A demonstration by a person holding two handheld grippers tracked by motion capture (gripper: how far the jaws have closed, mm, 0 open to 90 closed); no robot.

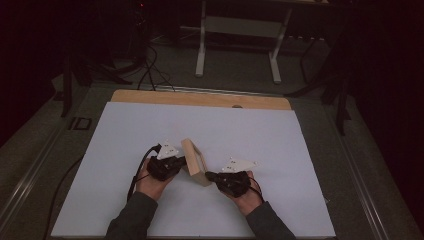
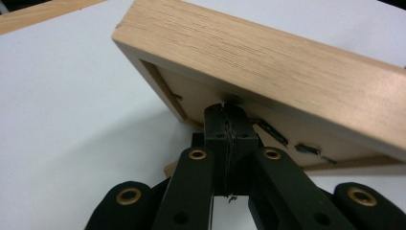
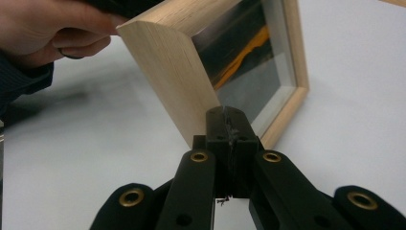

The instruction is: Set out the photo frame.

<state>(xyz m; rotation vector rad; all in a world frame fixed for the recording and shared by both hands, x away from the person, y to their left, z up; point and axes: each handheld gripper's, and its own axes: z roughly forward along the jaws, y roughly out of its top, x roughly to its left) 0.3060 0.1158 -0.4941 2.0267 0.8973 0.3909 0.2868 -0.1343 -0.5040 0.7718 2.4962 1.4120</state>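
Centrally on the white sheet (image 1: 210,130) stands a wooden picture frame (image 1: 196,162), tilted on its lower edge, a little toward six o'clock from the sheet's middle. Seen from the right gripper view, its glazed front shows a dark picture with an orange streak; the left gripper view looks at its recessed back, where small metal tabs sit along the inner edge.

At the frame's nine o'clock side in the high view, the left gripper (image 1: 181,162) has its jaws pressed flat together, with their tips against the frame's back just under the top rail. At the frame's five o'clock, the right gripper (image 1: 209,175) is likewise clenched on nothing, its tips close to the frame's near corner; whether they touch it I cannot tell.

Beyond the sheet, at twelve o'clock, runs the bare wooden table edge (image 1: 200,98), and farther off stand the white legs of another desk (image 1: 201,45).
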